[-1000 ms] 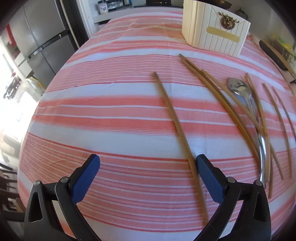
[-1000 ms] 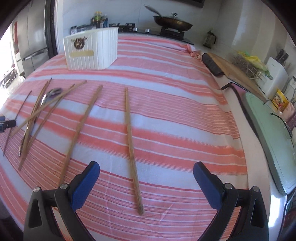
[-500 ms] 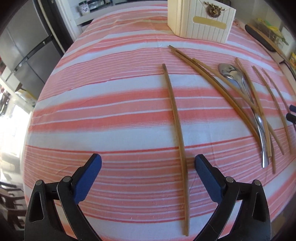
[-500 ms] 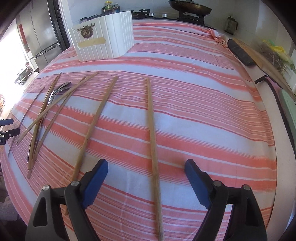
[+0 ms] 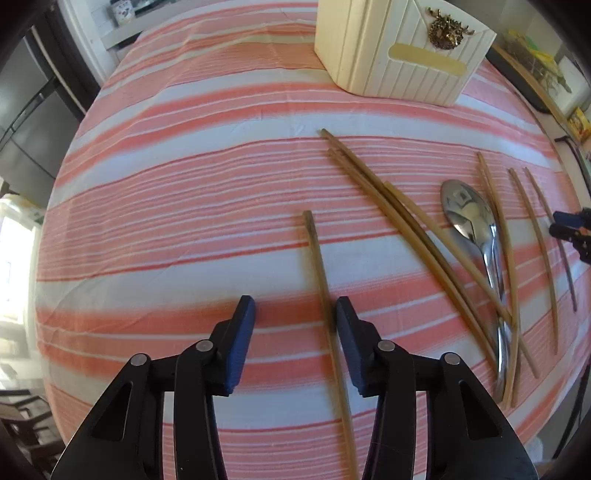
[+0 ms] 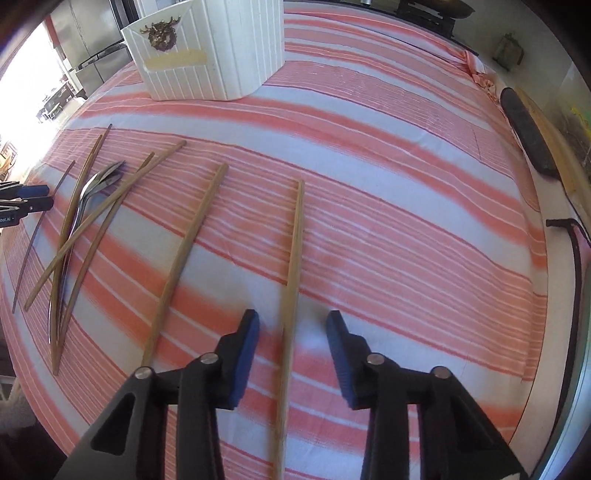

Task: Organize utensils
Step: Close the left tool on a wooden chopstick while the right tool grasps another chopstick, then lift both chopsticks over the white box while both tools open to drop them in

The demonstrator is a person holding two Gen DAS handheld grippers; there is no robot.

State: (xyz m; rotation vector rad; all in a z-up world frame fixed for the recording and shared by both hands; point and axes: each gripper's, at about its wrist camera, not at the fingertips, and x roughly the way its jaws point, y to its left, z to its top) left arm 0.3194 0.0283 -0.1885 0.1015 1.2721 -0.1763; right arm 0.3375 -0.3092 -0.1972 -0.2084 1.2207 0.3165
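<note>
Writing: the only legible text is a partial white label reading "bot.AI" on the body of the left gripper (image 6: 31, 201), seen at the left edge of the right wrist view. The cream ribbed holder (image 5: 402, 55) carries a blank tan label strip (image 5: 428, 61) and a brass wreath ornament (image 5: 445, 31); no writing shows on either.

Left gripper (image 5: 295, 314): the jaws have just been closing and now stand at a narrow gap. A single wooden chopstick (image 5: 321, 280) lies on the striped tablecloth (image 5: 166, 184) between the blue pads, just beside the right-hand pad (image 5: 345, 325). Whether that pad touches the stick cannot be told. The left-hand pad is clear of it.

Right gripper (image 6: 293, 328): the jaws have just been closing and stand at a similar narrow gap. Another chopstick (image 6: 293, 258) runs between the pads, nearer the left-hand pad (image 6: 247, 332), with cloth visible on both sides of it. Neither pad presses on it.

Utensil positions, left wrist view: a crossed bundle of chopsticks (image 5: 406, 229) lies to the right of the single stick, with a metal spoon (image 5: 476, 236) among them, bowl toward the far side. Further thin sticks (image 5: 535, 240) lie farther right. The holder stands at the far side of the cloth, well apart from all utensils.

In the right wrist view, a second loose chopstick (image 6: 188, 243) lies to the left of the one between the jaws.
</note>
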